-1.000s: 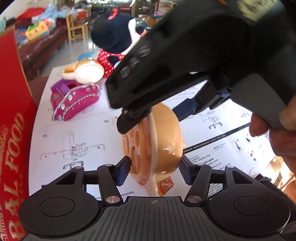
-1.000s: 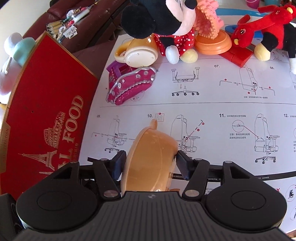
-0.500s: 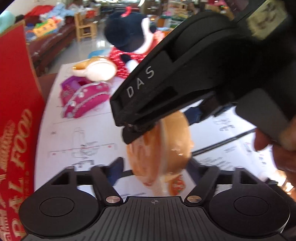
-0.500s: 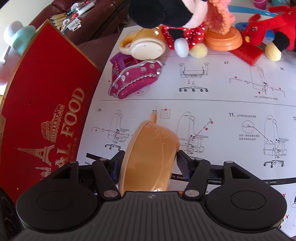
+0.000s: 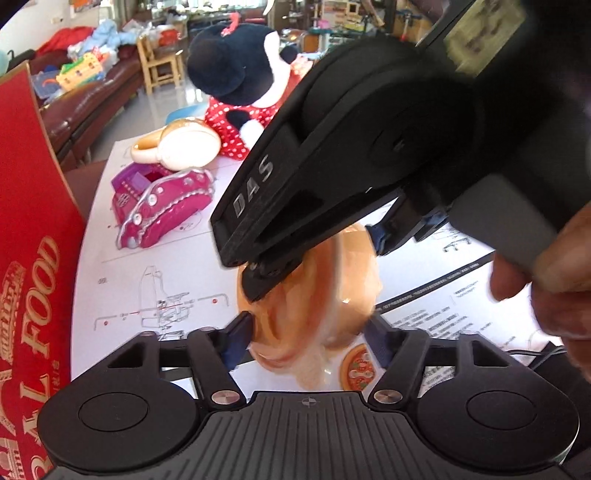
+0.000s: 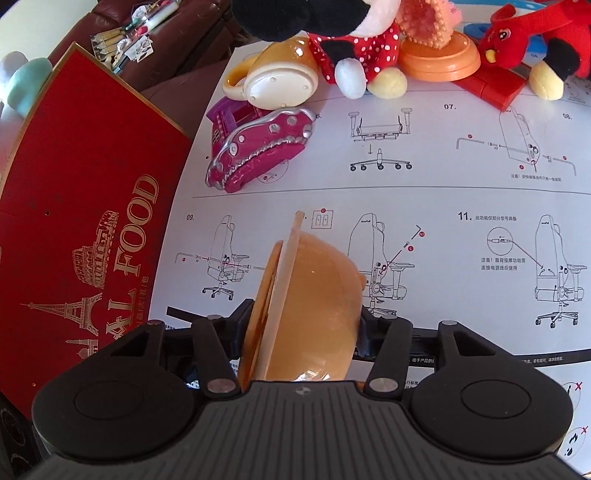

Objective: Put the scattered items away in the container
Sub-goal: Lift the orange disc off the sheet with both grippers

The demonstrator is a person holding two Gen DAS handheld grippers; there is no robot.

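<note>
The right tongs (image 6: 304, 325) clamp an orange plastic toy dome (image 6: 314, 306) edge-up above the worktop (image 6: 443, 192), their jaws closing. The left tongs (image 5: 308, 332) straddle the same blurred dome, closing, contact unclear. The red box (image 6: 92, 229) lies at nine o'clock; the pink toy car (image 6: 258, 151) at eleven.

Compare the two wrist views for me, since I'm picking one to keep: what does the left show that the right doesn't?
Only the left wrist view shows the right claw's black body from outside, the person's hand on its handle, a pizza sticker and the room beyond. Only the right wrist view shows the red plush toy and the orange round base. Both show the orange domed toy between closing claws, the red box, the pink toy and the spotted-dress mouse plush.
</note>
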